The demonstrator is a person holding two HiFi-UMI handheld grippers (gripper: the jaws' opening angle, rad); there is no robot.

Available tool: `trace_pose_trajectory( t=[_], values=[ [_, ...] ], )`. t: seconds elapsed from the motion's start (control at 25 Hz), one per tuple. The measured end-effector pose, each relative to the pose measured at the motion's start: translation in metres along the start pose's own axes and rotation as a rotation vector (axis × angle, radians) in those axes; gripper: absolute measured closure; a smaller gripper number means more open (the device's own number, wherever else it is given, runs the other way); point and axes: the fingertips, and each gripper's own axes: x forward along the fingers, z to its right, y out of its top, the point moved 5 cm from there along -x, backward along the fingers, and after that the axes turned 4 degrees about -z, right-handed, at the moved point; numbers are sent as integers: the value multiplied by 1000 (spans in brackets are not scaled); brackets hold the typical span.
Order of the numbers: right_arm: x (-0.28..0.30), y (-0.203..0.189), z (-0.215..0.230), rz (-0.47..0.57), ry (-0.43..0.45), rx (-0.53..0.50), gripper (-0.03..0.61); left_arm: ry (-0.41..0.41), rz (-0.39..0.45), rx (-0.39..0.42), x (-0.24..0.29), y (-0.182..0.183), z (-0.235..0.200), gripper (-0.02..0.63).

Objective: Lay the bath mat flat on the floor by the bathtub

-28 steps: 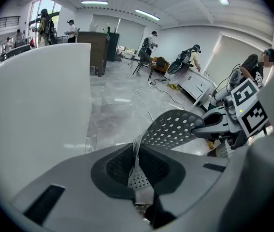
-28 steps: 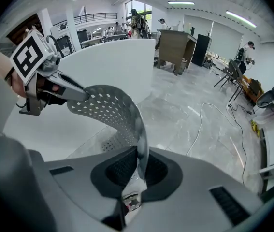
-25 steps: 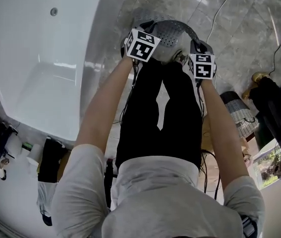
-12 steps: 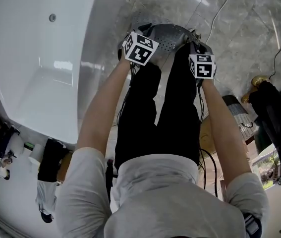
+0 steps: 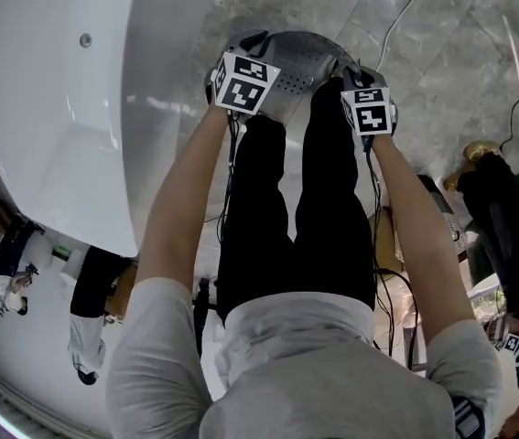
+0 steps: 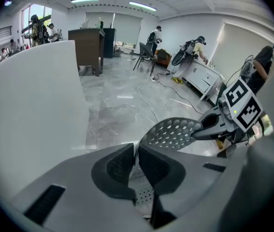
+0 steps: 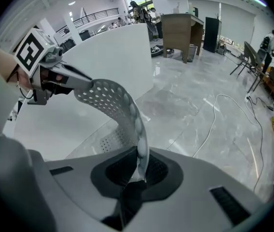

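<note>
Both grippers have drifted toward the tub (image 5: 48, 108) and a little farther apart, so the mat (image 5: 294, 60) spans wider between them. One grey perforated mat hangs in the air over the marble floor (image 5: 442, 53), just right of the tub's outer wall and not touching the floor. Its long axis runs from one gripper to the other, square to the tub's side, and it arches upward in the middle. The left gripper (image 6: 136, 151), on the tub side, has its jaws pinched narrow on one end of the mat. The right gripper (image 7: 139, 163), on the side away from the tub, is clamped on the opposite end, where the edge stands upright between its pads. One tub, two grippers.
</note>
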Motion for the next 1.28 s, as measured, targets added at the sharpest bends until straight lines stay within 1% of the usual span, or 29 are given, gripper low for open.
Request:
trace_pose_trajectory(
  t=[0.12, 0.24, 0.32, 0.44, 0.56, 0.68, 0.8, 0.88, 0.96, 1.04, 1.12, 1.2, 1.28],
  values=[
    [11, 8, 17, -18, 22, -108, 557, 5, 3, -29, 18, 15, -4, 583],
    [20, 8, 23, -40, 46, -205, 557, 12, -31, -19, 28, 17, -8, 583],
    [27, 11, 30, -36, 51, -223, 558, 15, -53, 2, 36, 20, -12, 583],
    [36, 9, 36, -41, 64, -236, 557, 17, -109, 37, 49, 19, -11, 583],
    [43, 14, 44, -36, 79, -274, 557, 26, -140, 52, 64, 24, -16, 583],
    [47, 13, 57, -38, 86, -287, 558, 50, -154, 27, 75, 31, -15, 583],
    [48, 10, 55, -47, 106, -273, 557, 63, -169, -10, 79, 30, -11, 583],
    [47, 12, 48, -53, 116, -282, 558, 69, -172, -8, 77, 30, -14, 583],
    [46, 17, 44, -56, 102, -333, 558, 71, -165, -13, 75, 30, -19, 583],
    [46, 22, 42, -58, 78, -378, 557, 58, -145, -41, 74, 28, -24, 583],
    [44, 23, 40, -62, 54, -379, 557, 37, -118, -65, 73, 23, -26, 583],
    [40, 23, 39, -62, 33, -364, 558, 24, -91, -53, 73, 19, -26, 583],
    [37, 23, 38, -64, 17, -371, 558, 15, -75, -13, 71, 16, -25, 583]
  ],
)
